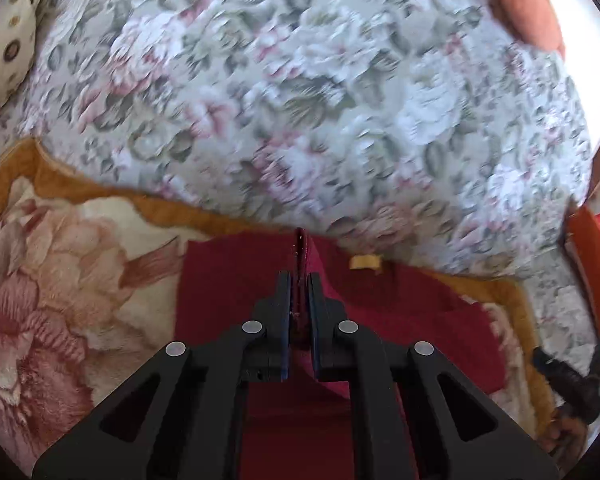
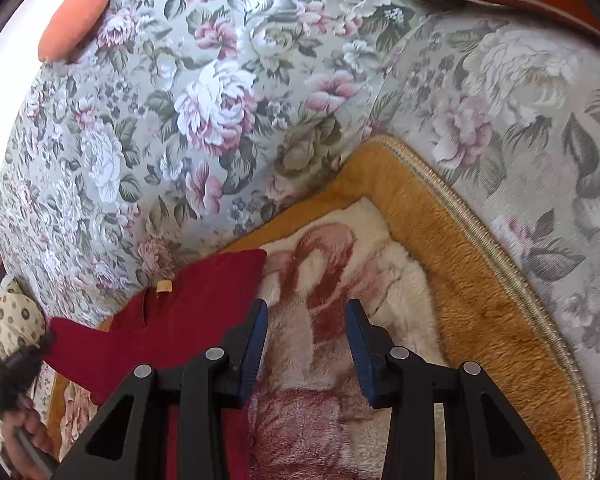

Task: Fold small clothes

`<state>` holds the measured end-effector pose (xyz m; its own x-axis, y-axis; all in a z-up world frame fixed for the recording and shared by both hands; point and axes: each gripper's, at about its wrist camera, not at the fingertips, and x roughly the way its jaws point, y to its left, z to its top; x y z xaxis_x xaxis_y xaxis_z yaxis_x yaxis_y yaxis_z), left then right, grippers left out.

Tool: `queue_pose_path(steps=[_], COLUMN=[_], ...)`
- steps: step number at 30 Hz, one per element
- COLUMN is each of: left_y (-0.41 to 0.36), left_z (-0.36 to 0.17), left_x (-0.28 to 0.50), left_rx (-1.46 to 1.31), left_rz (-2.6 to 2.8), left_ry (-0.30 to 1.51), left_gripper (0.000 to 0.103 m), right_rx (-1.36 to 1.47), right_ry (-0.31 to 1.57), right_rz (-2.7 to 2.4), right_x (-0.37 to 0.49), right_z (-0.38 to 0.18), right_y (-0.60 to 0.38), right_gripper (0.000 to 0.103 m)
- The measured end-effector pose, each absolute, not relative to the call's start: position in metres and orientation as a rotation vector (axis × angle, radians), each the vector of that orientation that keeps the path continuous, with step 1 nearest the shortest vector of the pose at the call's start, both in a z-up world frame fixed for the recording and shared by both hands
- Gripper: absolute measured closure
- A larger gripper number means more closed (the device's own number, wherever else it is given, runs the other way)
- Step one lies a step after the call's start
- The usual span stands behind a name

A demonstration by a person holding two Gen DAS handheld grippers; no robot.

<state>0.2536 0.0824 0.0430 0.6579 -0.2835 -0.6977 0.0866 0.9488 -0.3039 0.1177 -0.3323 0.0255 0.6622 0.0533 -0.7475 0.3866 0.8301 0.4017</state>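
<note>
Only a small tan neck tag (image 1: 365,262), too small to read, marks the red shirt (image 1: 400,312) lying on the blanket (image 1: 60,300). Left gripper (image 1: 299,280) pinches a raised fold of the shirt; right gripper (image 2: 306,312) hangs open over the blanket, the shirt just beside its left finger.

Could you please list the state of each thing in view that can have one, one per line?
left gripper: shut on a pinched-up ridge of the red garment.
right gripper: open, nothing between its fingers, above the fleece blanket.
red garment: partly spread on the blanket, tan neck label showing, one part lifted.
fleece blanket: spread flat on the floral sofa.
</note>
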Motion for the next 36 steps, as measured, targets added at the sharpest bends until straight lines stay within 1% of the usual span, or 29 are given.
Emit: queue_pose_path(steps=[4,6,10,14,15,18,20,21,24,27,29,33,35,36], left_y=[0.111,0.125,0.136,0.104,0.095,0.079,0.077,0.078,0.087,0.093,0.098,0.103,0.1,0.098], left_z=[0.0,-0.012,-0.007,-0.003,-0.006,-0.021,-0.032,-0.038,-0.044,-0.05,-0.052,-0.054,-0.053,-0.053], left_x=[0.268,0.269,0.254,0.248,0.246,0.24,0.237,0.236,0.234,0.233,0.233,0.233,0.232,0.231], left_rx=[-0.291,-0.282,-0.286,-0.235,-0.219,-0.195,-0.206,-0.213,-0.278,-0.327,-0.361,-0.399,-0.381,-0.372], left_rz=[-0.173,-0.111,-0.078,-0.213,-0.228,-0.209,-0.195,-0.189,-0.207,-0.231,-0.246,-0.26,-0.251,-0.246], left_ry=[0.936,0.969,0.886,0.852,0.861,0.879,0.893,0.894,0.876,0.865,0.862,0.857,0.852,0.85], left_gripper=[0.096,0.096,0.096,0.096,0.096,0.096,0.096,0.094,0.094,0.094,0.094,0.094,0.094,0.094], right_rx=[0.533,0.493,0.329,0.164,0.145,0.119,0.124,0.119,0.102,-0.023,-0.067,-0.039,-0.028,-0.011], right_ry=[0.877,0.886,0.88,0.84,0.83,0.829,0.826,0.828,0.891,1.007,0.986,0.996,0.987,0.947], right_rz=[-0.178,-0.164,-0.12,-0.036,0.003,0.064,0.1,0.118,0.19,0.174,0.169,0.152,0.154,0.147], right_x=[0.125,0.127,0.132,0.133,0.134,0.139,0.144,0.147,0.154,0.157,0.154,0.156,0.157,0.159], right_z=[0.02,0.021,0.028,0.03,0.03,0.031,0.029,0.028,0.011,-0.019,-0.021,-0.018,-0.009,0.002], right_y=[-0.323,-0.318,-0.299,-0.278,-0.274,-0.266,-0.26,-0.256,-0.245,-0.234,-0.232,-0.232,-0.235,-0.237], right_gripper=[0.065,0.065,0.065,0.066,0.072,0.085,0.088,0.089,0.089,0.09,0.09,0.089,0.09,0.09])
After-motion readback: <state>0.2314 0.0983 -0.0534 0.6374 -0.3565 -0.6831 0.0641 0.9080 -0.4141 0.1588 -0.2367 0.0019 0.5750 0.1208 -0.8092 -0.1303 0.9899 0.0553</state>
